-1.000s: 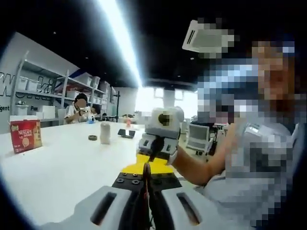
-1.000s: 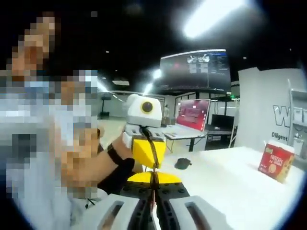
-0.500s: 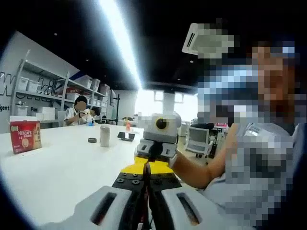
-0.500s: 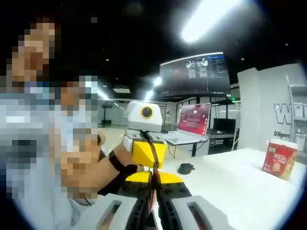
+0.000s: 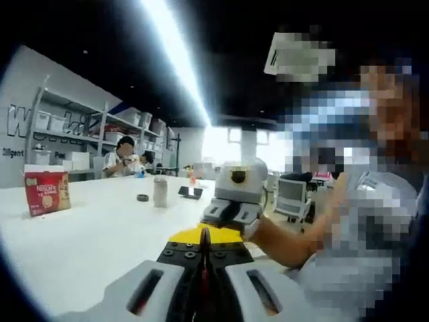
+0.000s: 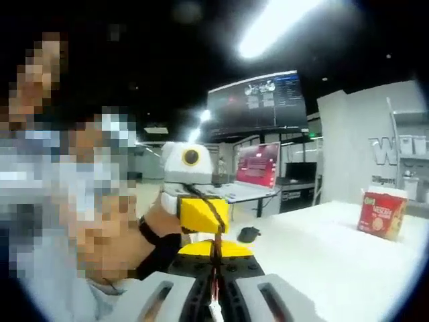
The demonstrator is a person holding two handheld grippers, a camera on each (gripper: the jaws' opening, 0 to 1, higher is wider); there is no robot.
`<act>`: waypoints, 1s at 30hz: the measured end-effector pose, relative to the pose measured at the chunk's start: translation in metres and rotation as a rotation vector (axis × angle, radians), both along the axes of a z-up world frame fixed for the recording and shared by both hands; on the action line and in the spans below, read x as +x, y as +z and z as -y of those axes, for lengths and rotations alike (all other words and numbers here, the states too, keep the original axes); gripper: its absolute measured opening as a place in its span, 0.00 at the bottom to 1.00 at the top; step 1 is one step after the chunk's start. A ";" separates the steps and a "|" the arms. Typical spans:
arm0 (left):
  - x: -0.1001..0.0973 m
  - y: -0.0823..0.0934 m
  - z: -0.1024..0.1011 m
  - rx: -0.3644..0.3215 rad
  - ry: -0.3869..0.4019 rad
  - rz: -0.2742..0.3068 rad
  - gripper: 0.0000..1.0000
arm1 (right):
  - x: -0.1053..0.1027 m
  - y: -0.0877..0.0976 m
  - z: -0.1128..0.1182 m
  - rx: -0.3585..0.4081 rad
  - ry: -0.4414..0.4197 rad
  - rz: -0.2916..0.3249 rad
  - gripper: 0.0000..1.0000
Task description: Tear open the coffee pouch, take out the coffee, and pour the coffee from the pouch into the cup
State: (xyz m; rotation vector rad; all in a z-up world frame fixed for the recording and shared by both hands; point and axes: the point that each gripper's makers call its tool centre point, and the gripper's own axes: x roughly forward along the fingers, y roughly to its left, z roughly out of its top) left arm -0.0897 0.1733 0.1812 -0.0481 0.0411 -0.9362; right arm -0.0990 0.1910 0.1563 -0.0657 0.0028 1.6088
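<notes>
Both cameras have swung a little since the earlier frame. The left tool (image 5: 203, 236) and right tool (image 6: 216, 249) face each other above the white tabletop (image 5: 80, 235), both clamped on the coffee pouch (image 6: 216, 247). Farther off, left gripper view shows a can (image 5: 160, 192); right gripper view a laptop (image 6: 257, 168). A red Nescafe box (image 5: 47, 192) stands behind.

Left gripper (image 5: 204, 236), bottom centre of the left gripper view, had pale grey moulded jaws with slotted openings, a black plate with small screws and a yellow pad at the tip. Right gripper (image 6: 216, 249), bottom centre of the right gripper view, had the same build: grey slotted jaws, black screwed plate, yellow pad. The other gripper in each view had a rounded white-grey body; a thin dark cable ran over its yellow front in the right gripper view. The person wore a light grey shirt (image 5: 365, 221) and a black wristband (image 6: 149, 232).
</notes>
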 end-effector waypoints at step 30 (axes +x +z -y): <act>0.052 0.007 -0.109 0.420 0.879 0.189 0.01 | 0.070 -0.003 -0.006 0.052 -0.326 0.010 0.00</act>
